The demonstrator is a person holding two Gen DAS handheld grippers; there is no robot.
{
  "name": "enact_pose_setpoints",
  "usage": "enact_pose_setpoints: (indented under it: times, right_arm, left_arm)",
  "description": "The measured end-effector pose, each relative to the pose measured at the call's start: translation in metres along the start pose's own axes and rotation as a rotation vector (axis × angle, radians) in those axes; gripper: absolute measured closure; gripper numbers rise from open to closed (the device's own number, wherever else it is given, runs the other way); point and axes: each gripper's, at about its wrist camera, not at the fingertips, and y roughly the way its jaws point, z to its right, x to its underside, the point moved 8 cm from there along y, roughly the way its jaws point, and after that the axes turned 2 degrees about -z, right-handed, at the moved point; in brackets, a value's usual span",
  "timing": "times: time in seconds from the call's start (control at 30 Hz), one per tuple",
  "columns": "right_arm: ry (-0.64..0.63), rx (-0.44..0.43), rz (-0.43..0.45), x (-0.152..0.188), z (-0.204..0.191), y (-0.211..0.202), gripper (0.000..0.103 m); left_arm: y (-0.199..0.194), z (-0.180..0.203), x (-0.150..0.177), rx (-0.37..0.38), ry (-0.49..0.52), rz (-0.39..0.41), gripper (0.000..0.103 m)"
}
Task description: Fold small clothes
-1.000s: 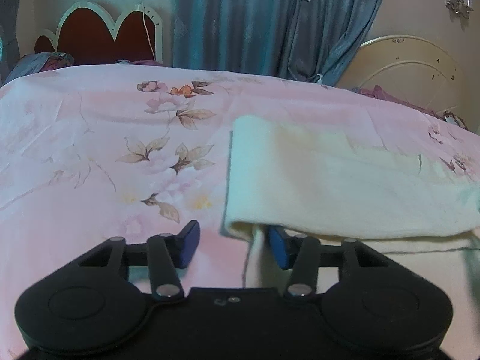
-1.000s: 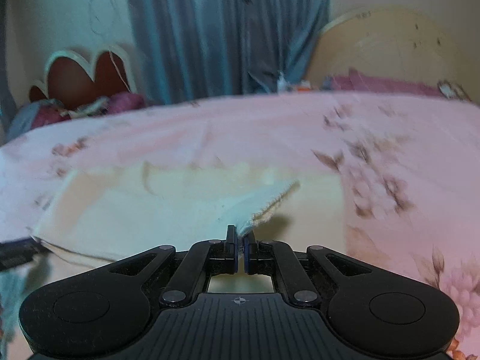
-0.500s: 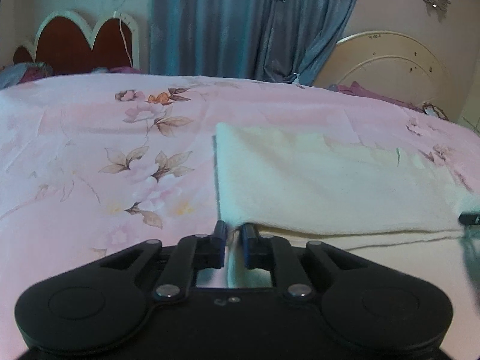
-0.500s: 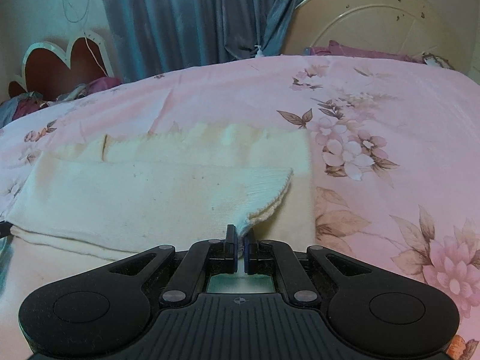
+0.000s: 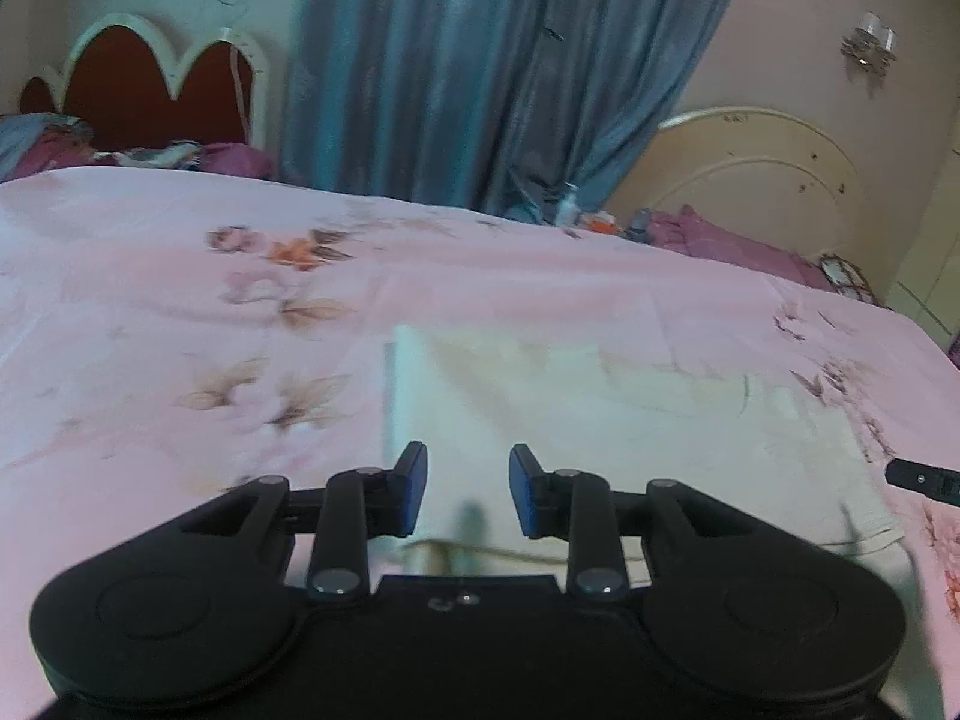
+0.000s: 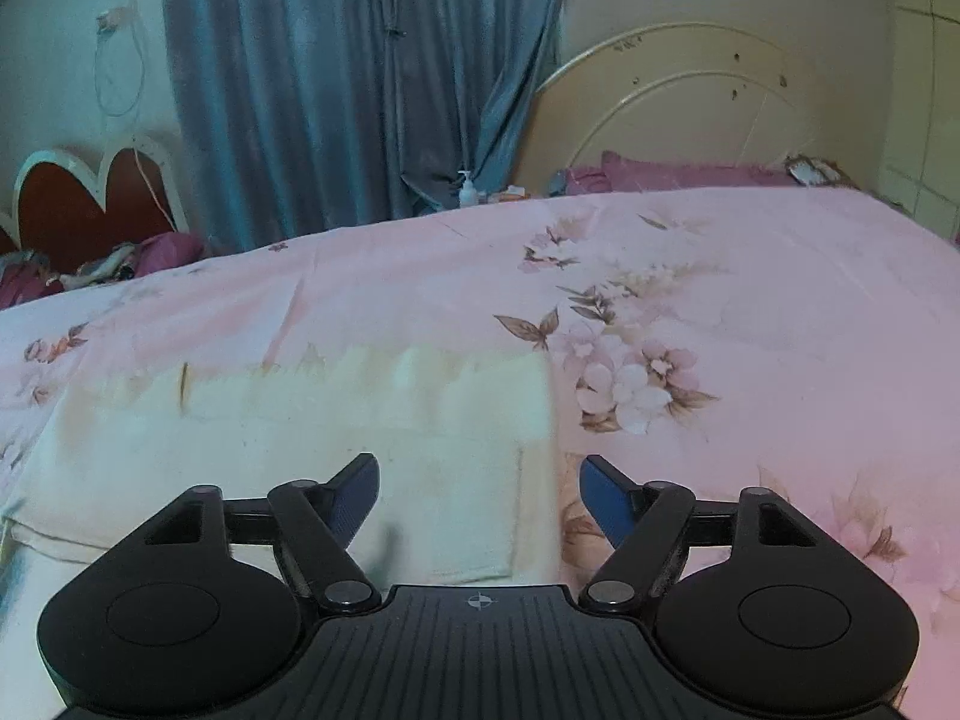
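A cream knit garment (image 5: pixel 630 420) lies folded flat on the pink floral bedspread (image 5: pixel 180 312). My left gripper (image 5: pixel 468 489) is open and empty, just above the garment's near left corner. In the right wrist view the same garment (image 6: pixel 288 438) lies in layers, with its right edge between my fingers. My right gripper (image 6: pixel 480 495) is open and empty over the garment's near right corner. The right gripper's tip also shows in the left wrist view (image 5: pixel 924 477) at the far right edge.
The bedspread (image 6: pixel 750 330) stretches wide to the right of the garment. A red scalloped headboard (image 5: pixel 150 78), blue curtains (image 5: pixel 480 60) and a cream round headboard (image 6: pixel 690 114) stand behind the bed. A small bottle (image 6: pixel 467 189) stands at the far edge.
Both grippers have opened. The right one has let go of the garment's corner, which now lies flat. The left one was closed at the near left corner half a second ago and has lifted.
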Motion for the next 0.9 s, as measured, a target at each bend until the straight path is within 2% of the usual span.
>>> enact_pose_setpoints:
  times: [0.03,0.13,0.17,0.33,0.53,0.6,0.83,0.9]
  right_arm:
    - [-0.002,-0.009,0.000,-0.002,-0.003,0.002,0.031]
    - [-0.022,-0.038,-0.035,-0.003,-0.017,0.017,0.054]
    - [-0.027,-0.047,-0.050,-0.002,-0.022,0.024,0.056]
    - [-0.036,-0.059,-0.085,0.001,-0.038,0.050,0.056]
    - [-0.094,-0.015,-0.099,0.004,-0.035,0.070,0.056]
    - [-0.129,0.022,-0.102,0.010,-0.027,0.078,0.056]
    - [-0.101,0.012,-0.080,0.004,-0.019,0.071,0.056]
    - [-0.128,0.023,-0.096,0.010,-0.017,0.077,0.056]
  left_arm:
    - [0.007,0.006,-0.001,0.010,0.008,-0.011,0.074]
    - [0.027,0.018,-0.002,0.018,0.020,-0.039,0.074]
    - [0.032,0.019,-0.002,0.014,0.018,-0.048,0.074]
    - [0.056,0.020,-0.007,-0.025,0.036,-0.054,0.073]
    - [0.086,0.001,-0.008,-0.088,0.036,-0.079,0.071]
    - [0.087,-0.004,-0.008,-0.093,0.032,-0.067,0.071]
    - [0.082,0.000,-0.009,-0.101,0.039,-0.085,0.072]
    - [0.081,0.004,-0.008,-0.107,0.059,-0.085,0.072]
